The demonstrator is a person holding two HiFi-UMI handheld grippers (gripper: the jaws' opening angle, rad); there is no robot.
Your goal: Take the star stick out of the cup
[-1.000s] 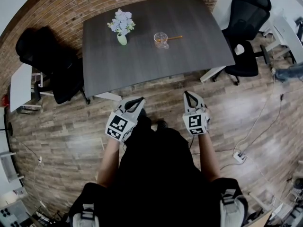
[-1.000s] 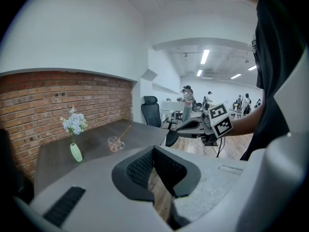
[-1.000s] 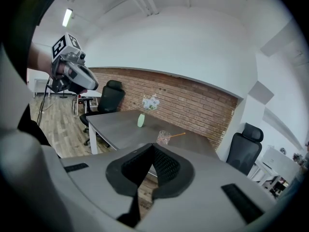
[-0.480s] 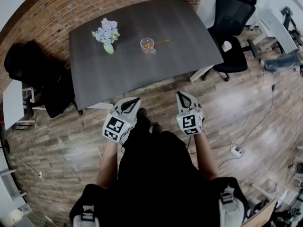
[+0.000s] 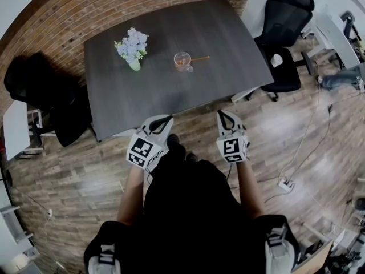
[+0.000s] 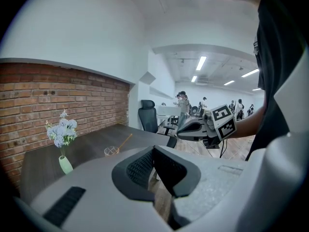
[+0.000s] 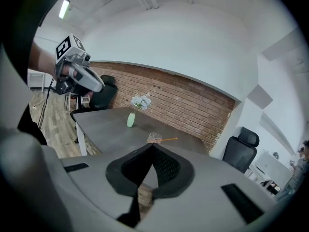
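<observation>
Head view: star stick (image 5: 201,57) in cup (image 5: 182,60), well beyond closed fingers (image 5: 160,124)

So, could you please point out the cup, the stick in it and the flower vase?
cup (image 5: 182,60): head view, on its clear body.
stick (image 5: 201,57): head view, on the shaft leaning out to the right.
flower vase (image 5: 134,65): head view, on the green vase body.
</observation>
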